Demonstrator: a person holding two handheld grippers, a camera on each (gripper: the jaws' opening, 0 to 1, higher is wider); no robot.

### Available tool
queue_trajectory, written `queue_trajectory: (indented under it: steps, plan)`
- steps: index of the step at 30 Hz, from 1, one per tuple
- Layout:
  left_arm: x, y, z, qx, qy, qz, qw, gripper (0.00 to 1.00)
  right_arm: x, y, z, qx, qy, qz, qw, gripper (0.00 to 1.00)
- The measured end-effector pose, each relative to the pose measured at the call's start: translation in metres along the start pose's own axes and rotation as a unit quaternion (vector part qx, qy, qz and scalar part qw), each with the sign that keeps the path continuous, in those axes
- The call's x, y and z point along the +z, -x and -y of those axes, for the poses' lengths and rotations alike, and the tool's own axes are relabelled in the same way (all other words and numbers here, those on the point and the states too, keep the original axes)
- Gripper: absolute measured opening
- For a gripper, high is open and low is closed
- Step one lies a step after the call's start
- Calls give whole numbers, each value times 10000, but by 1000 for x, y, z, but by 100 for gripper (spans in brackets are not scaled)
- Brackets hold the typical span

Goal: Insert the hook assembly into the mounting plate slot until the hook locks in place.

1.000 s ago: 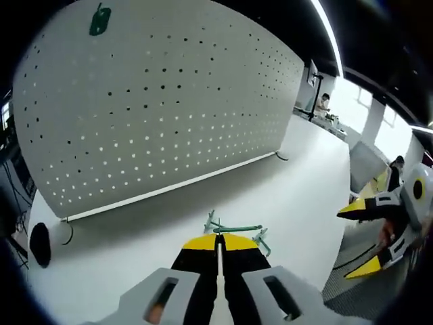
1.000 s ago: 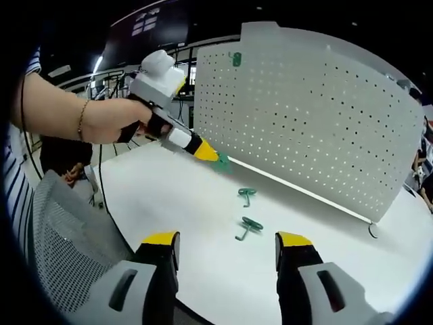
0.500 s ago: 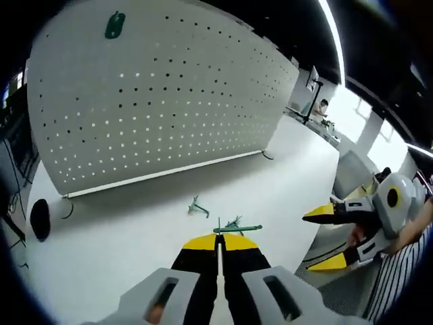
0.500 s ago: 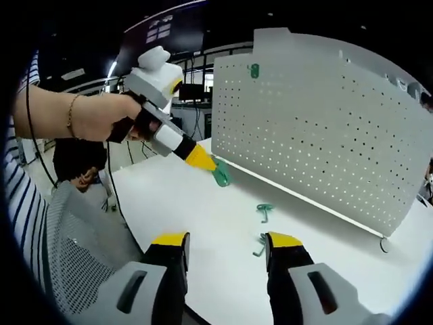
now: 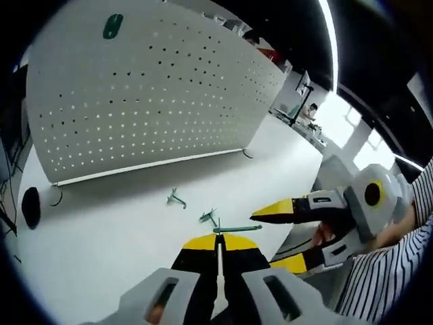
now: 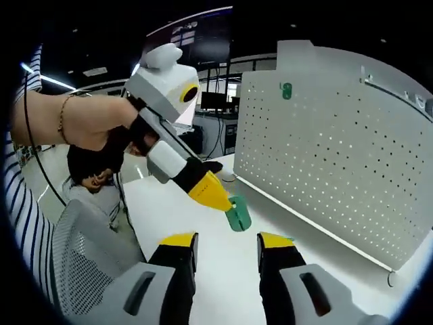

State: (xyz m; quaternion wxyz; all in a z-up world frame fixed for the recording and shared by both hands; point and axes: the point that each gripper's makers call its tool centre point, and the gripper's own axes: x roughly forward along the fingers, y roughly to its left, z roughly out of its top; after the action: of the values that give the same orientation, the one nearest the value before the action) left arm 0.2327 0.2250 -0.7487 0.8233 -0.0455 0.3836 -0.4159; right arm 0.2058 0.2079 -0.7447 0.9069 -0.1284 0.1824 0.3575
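The left gripper (image 5: 218, 242) has its yellow-tipped jaws pressed together on a green hook assembly (image 5: 237, 229), whose flat edge shows as a thin bar just past the tips; in the right gripper view the same gripper (image 6: 220, 201) comes in from the left, held in a person's hand (image 6: 95, 125), with the green piece (image 6: 237, 214) hanging from its tip above the white table (image 6: 223, 271). The right gripper (image 6: 226, 242) has its jaws spread with nothing between them; it also appears in the left gripper view (image 5: 287, 233), just right of the held hook. Two more green hooks (image 5: 176, 198) (image 5: 208, 217) lie loose on the table — near each other, apart from the pegboard. The white perforated mounting plate (image 5: 149, 101) stands upright at the table's far side; one green hook (image 5: 112, 26) is already seated near its upper corner. No containers are in view.
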Motion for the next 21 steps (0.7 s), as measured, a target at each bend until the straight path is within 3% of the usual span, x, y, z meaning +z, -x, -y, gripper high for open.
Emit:
queue_trajectory:
  steps: [11,21]
  plan:
    - [-8,4,9,-286,131,-221,9993,1,7,-8,-4,135,447,-6,9989,16]
    - [-11,7,13,-444,259,-248,9984,1,4,-10,-5,180,684,-56,9975,6]
